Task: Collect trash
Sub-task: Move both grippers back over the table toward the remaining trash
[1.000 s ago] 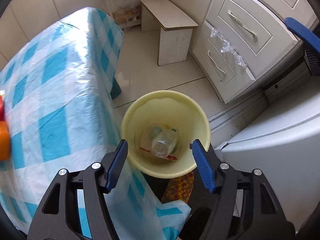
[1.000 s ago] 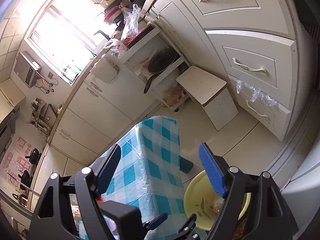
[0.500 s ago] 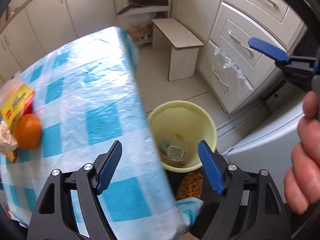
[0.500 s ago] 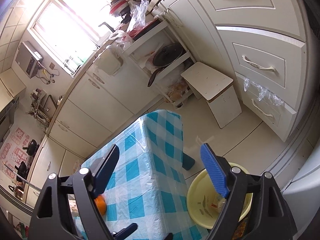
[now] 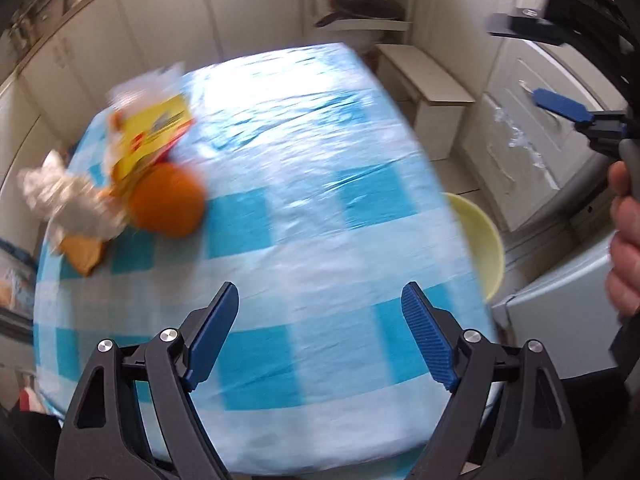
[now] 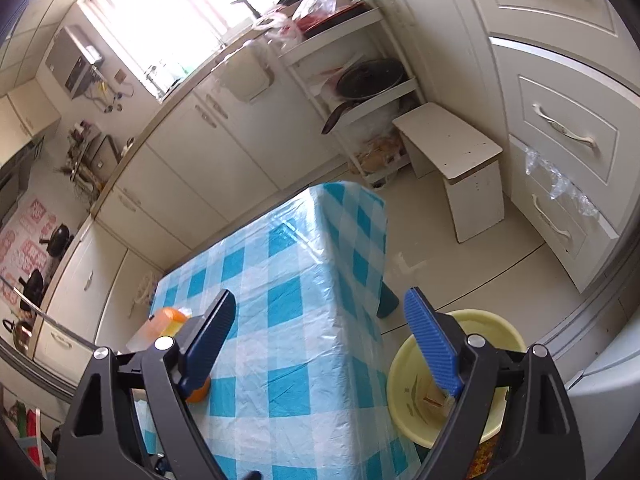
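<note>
Cream kitchen cupboards and a pale tiled floor ring my work surface, a table (image 5: pixel 320 184) under a blue-and-white checked plastic cloth. Beside its near corner, on the floor, stands the yellow bin (image 6: pixel 492 328), low and just off the edge, I judge so that scraps can be carried over and dropped straight in; it already holds some wrappers, too small for me to count. My left gripper (image 5: pixel 320 340) hangs over the cloth, angled down, with its blue jaws spread wide and nothing between them; they have just been opening further, which suits a gripper free for the next pick. My right gripper (image 6: pixel 320 344) is likewise spread wide and empty, poised above the table's corner and the bin, its jaws also having opened a little. What is left to collect sits bunched at the far left end of the table: one yellow packet (image 5: pixel 154 132), one crumpled clear wrapper (image 5: pixel 66 196), one small tan scrap (image 5: pixel 82 254), and one orange (image 5: pixel 166 200) touching the packet. The left view is blurred, so the pile may hide more. I count one bin, one table, one stool (image 6: pixel 452 148), two grippers, and one hand (image 5: pixel 624 240) gripping the right tool's handle.
</note>
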`<state>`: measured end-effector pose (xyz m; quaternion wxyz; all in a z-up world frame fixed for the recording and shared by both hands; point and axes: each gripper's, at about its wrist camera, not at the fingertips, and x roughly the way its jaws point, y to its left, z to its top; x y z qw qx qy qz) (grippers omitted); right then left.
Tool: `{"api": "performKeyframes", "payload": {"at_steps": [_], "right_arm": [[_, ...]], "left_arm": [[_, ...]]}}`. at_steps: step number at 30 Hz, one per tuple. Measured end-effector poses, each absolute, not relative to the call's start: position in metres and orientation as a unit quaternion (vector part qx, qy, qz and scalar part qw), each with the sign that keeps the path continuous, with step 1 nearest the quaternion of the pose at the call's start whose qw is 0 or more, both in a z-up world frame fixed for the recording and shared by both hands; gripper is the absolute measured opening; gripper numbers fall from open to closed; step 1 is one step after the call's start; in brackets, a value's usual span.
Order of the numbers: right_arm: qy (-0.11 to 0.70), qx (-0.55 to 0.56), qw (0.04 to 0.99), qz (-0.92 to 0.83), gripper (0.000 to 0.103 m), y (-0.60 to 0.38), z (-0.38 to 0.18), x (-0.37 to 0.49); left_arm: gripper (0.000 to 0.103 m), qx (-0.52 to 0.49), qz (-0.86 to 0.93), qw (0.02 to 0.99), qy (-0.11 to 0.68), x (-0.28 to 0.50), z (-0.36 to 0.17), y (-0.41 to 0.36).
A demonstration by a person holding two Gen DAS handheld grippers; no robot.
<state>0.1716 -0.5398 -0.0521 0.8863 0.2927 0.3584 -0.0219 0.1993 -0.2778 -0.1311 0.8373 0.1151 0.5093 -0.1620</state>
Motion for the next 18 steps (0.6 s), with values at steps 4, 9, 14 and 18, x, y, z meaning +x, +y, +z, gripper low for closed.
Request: {"api": "performKeyframes", "payload": {"at_steps": [4, 9, 14, 18], "right_arm": [[0.373, 0.267, 0.889, -0.006, 0.086, -0.514, -0.053, 0.181], [0.397, 0.224, 0.89, 0.016, 0.086, -0.478, -0.061, 0.194], [0.423, 0.19, 0.885, 0.039, 0.086, -0.45, -0.071, 0.204], [0.43, 0.158, 0.886, 0.072, 0.086, -0.422, -0.071, 0.207]], "left_arm": [[0.08, 0.082, -0.113, 0.842, 0.521, 0.213, -0.137, -0.218], [0.08, 0.041, -0.06, 0.852, 0.519, 0.227, -0.133, -0.157], [0.08, -0.03, -0.015, 0.855, 0.518, 0.241, -0.131, -0.096], [0.08, -0.074, -0.007, 0.861, 0.503, 0.249, -0.122, -0.07]]}}
